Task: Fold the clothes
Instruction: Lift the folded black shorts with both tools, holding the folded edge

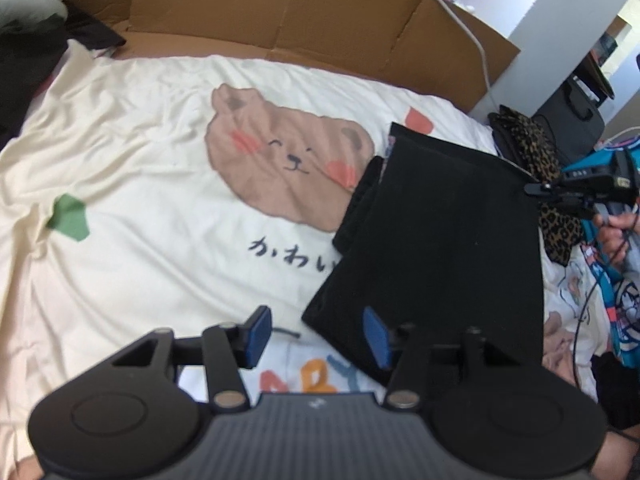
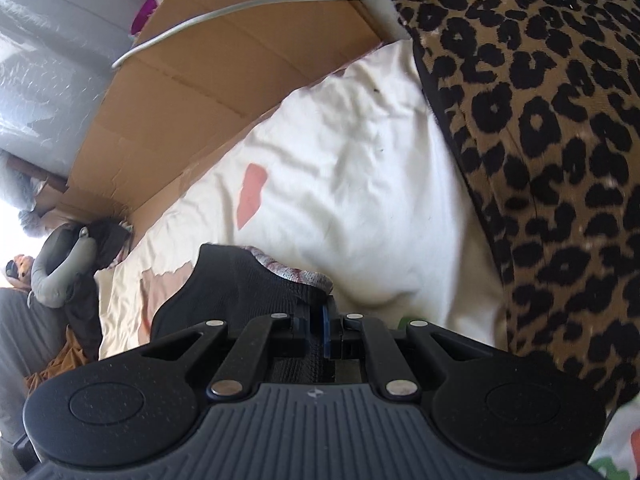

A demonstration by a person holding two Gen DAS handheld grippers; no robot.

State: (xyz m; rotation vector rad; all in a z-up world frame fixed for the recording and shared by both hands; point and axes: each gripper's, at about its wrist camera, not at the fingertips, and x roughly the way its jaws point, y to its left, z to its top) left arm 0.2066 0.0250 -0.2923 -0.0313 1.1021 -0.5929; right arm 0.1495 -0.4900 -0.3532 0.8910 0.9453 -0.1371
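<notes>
Two grippers work over a cream bedsheet (image 1: 120, 152) printed with a brown bear face, a few Japanese characters and coloured letters. The left gripper (image 1: 316, 338) hangs above the sheet with its blue pads (image 1: 376, 340) standing well apart and nothing between them; its right pad shows in front of the near corner of a folded black garment (image 1: 448, 232), but no cloth is pinched. The garment lies flat on the right part of the sheet, covering one side of the bear's face, with a narrower black layer sticking out along its left edge.

The right gripper (image 2: 318, 334) has its jaws closed tight on black ribbed fabric; in the right wrist view the cloth bulges up to the left of the pads, and a strip of pale, mottled lining shows along its top edge. In the left wrist view the same gripper appears at the far right edge, held in a hand (image 1: 614, 236) beside the garment's far corner.

A leopard-print cloth (image 2: 540, 128) lies just beyond the right gripper on the sheet, close to the black garment. A brown cardboard panel (image 1: 248, 8) stands along the far edge of the bed, with a white cable (image 2: 240, 10) draped over it. Dark and grey clothes (image 2: 68, 256) are heaped at the far left end of the bed.
</notes>
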